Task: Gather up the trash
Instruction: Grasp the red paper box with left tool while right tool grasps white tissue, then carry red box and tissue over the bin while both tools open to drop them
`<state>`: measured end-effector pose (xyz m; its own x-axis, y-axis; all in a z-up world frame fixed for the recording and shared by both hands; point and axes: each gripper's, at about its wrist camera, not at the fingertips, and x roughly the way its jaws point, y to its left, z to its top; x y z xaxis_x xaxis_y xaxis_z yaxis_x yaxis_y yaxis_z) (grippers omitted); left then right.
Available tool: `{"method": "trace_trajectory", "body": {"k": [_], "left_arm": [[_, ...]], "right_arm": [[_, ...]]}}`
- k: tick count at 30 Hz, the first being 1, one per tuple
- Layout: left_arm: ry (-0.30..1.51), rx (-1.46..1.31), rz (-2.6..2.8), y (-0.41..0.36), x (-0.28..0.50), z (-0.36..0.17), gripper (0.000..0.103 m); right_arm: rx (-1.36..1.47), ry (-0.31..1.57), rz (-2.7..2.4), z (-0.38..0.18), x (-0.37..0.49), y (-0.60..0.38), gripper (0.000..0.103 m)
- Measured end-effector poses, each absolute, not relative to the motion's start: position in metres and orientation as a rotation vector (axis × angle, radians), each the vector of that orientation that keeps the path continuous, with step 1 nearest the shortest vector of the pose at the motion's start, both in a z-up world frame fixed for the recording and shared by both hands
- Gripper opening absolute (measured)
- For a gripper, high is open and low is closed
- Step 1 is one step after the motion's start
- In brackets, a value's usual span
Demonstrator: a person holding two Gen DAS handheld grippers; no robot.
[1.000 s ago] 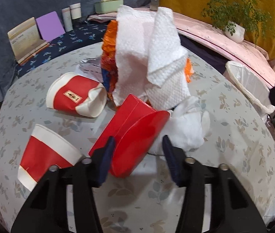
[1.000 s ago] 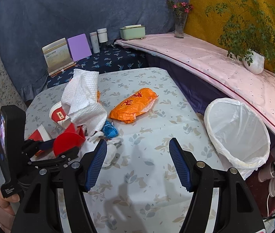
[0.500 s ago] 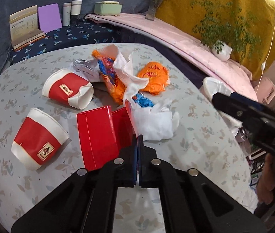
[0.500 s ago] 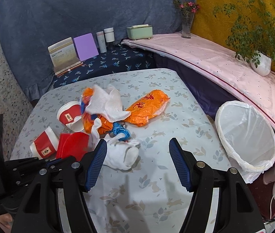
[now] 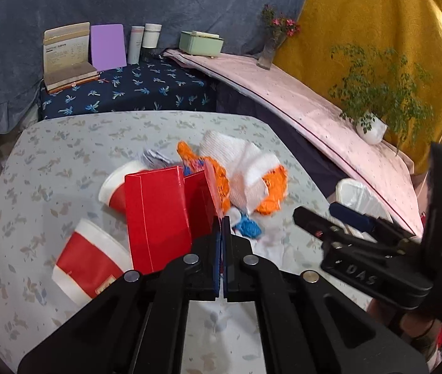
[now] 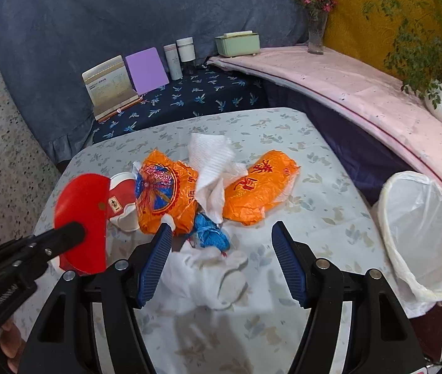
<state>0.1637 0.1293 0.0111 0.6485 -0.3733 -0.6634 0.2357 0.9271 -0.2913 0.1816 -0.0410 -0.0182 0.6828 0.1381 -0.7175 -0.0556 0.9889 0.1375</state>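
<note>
My left gripper (image 5: 222, 222) is shut on a thin flap of the flattened red carton (image 5: 158, 212), which hangs tilted off the floral table (image 5: 49, 155). In the right wrist view the same carton (image 6: 80, 212) is pinched by the left gripper (image 6: 77, 233) at the left. My right gripper (image 6: 221, 233) stands open, nothing between its fingers, over a blue wad (image 6: 211, 237) and a crumpled white tissue (image 6: 211, 274). Behind them lie two orange wrappers (image 6: 165, 196) (image 6: 258, 187) and a paper towel (image 6: 211, 162). Two red paper cups (image 5: 87, 261) (image 5: 115, 190) lie on their sides.
A bin with a white liner (image 6: 423, 233) stands off the table's right edge. Behind the table are a dark blue bench with a book stand (image 6: 112, 90), a purple pad and bottles, and a pink-covered ledge with a green box, a vase and a plant (image 6: 439, 93).
My left gripper closed on the red carton's flap and rose with it. The paper towel dropped back onto the pile. My right gripper moved left over the white tissue, still open.
</note>
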Motion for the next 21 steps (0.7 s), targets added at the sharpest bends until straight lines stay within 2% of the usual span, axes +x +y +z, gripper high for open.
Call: {"method": "trace_trajectory", "body": {"k": [8,12,14,17,19,21], "left_arm": [[0.767,-0.198,-0.341,0.128,0.198,0.018,0.0],[0.768,-0.197,-0.344,0.124,0.214,0.017,0.0],[0.769,-0.192,-0.343,0.123,0.219,0.016,0.0],[0.772,-0.191,-0.346,0.121,0.225,0.014,0.0],[0.775,-0.188,-0.346,0.118,0.228,0.014,0.0],[0.776,-0.187,-0.348,0.116,0.229,0.015,0.0]], "right_arm": [[0.124,0.854,0.117,-0.041,0.237,-0.035,0.062],[0.14,0.891,0.117,-0.058,0.259,-0.035,0.055],[0.146,0.91,0.122,-0.066,0.267,-0.034,0.048],[0.166,0.935,0.144,-0.076,0.273,-0.036,0.027],[0.184,0.942,0.161,-0.077,0.273,-0.037,0.006],[0.196,0.928,0.164,-0.071,0.27,-0.04,0.003]]}}
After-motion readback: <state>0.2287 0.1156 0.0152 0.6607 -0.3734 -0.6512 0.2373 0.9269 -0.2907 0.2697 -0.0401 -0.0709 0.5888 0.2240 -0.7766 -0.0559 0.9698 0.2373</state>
